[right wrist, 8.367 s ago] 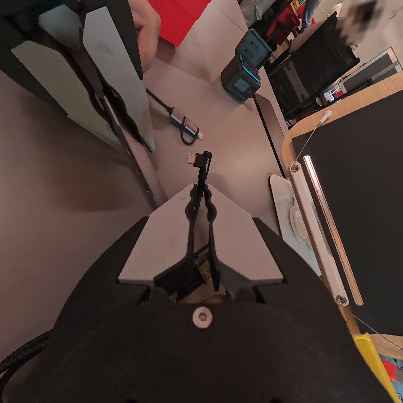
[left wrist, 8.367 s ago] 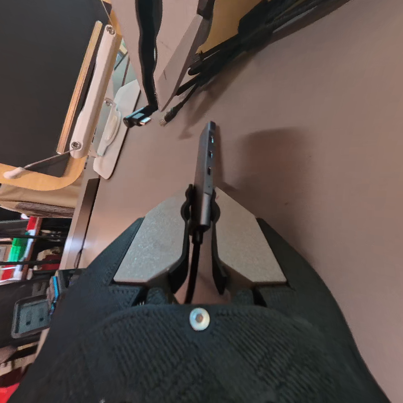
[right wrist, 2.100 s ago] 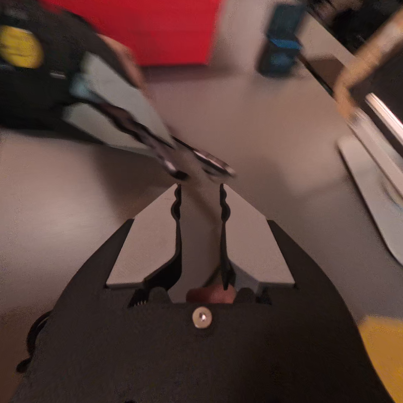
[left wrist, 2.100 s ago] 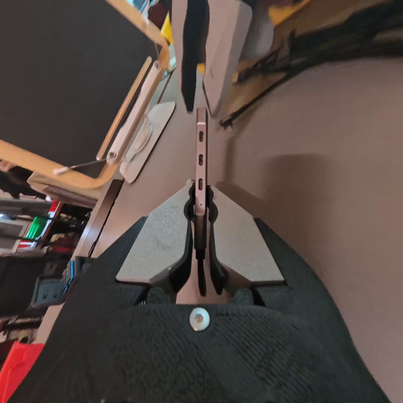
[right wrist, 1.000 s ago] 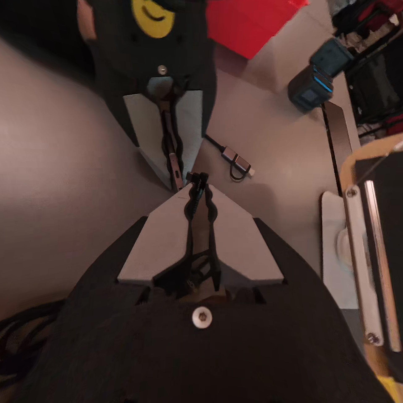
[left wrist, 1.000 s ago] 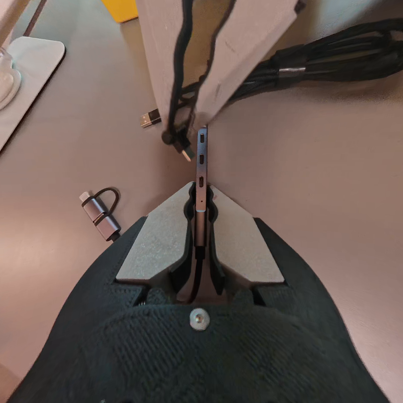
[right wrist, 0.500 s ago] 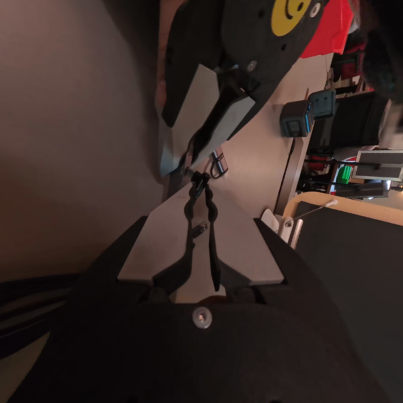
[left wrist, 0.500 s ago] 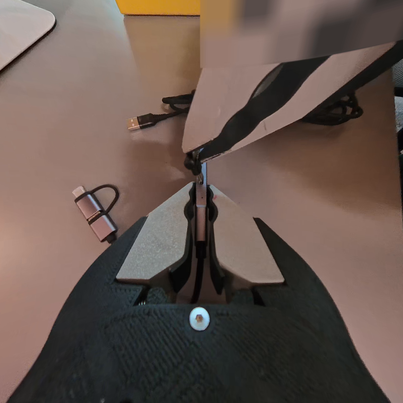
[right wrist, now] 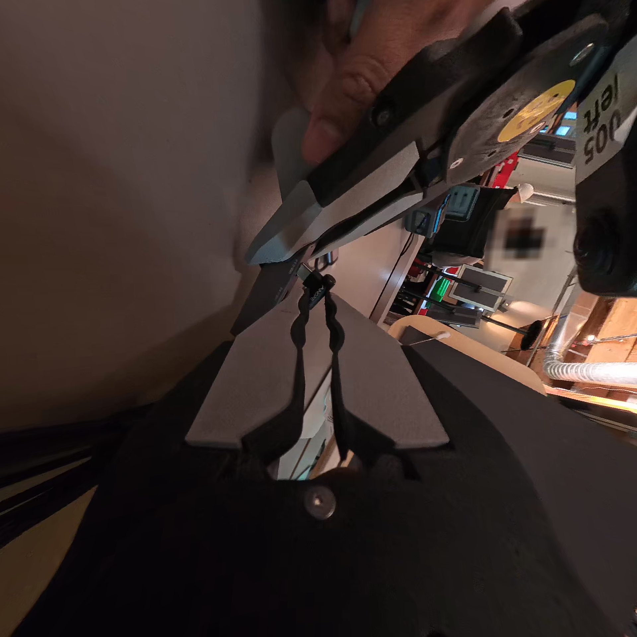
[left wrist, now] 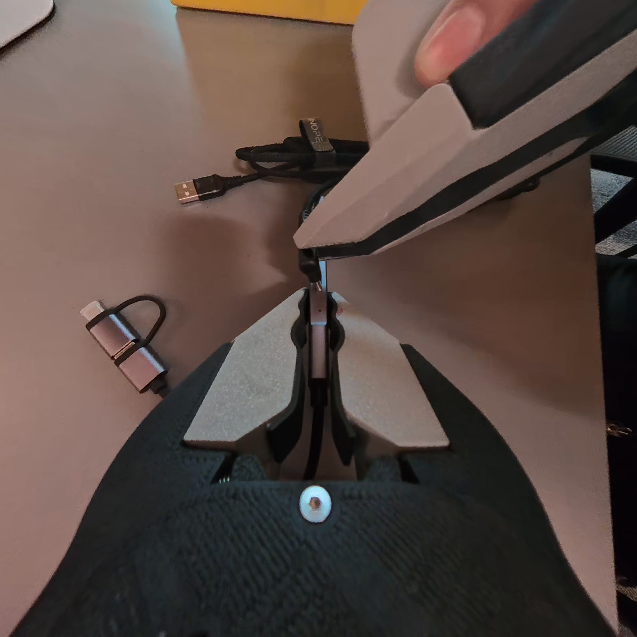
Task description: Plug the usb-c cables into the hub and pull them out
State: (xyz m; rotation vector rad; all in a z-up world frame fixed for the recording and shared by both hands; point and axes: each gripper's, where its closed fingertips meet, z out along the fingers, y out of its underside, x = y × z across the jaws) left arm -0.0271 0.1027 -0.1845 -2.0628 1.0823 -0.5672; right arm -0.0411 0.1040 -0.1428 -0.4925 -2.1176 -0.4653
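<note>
My left gripper (left wrist: 319, 297) is shut on the thin grey hub (left wrist: 319, 322), held edge-up above the brown table (left wrist: 103, 138). My right gripper (left wrist: 307, 247) reaches in from the upper right, shut on a black usb-c plug (left wrist: 311, 265). The plug's metal tip rests against the hub's edge just beyond my left fingertips; I cannot tell if it is seated in a port. In the right wrist view my right gripper (right wrist: 315, 293) pinches the plug (right wrist: 315, 287) against the dark hub (right wrist: 269, 296), with the left gripper (right wrist: 275, 256) and a hand (right wrist: 348, 79) behind it.
The hub's own grey adapter plug (left wrist: 127, 344) lies on the table to the left. A usb-a plug (left wrist: 188, 193) and its strapped black cable bundle (left wrist: 303, 151) lie farther back. A yellow box (left wrist: 262, 10) stands at the far edge. The table edge (left wrist: 599, 310) runs down the right.
My right gripper has tilted over and closed in from the upper right. The plug has come down onto the hub's edge, close to my left fingertips. Both grips are unchanged.
</note>
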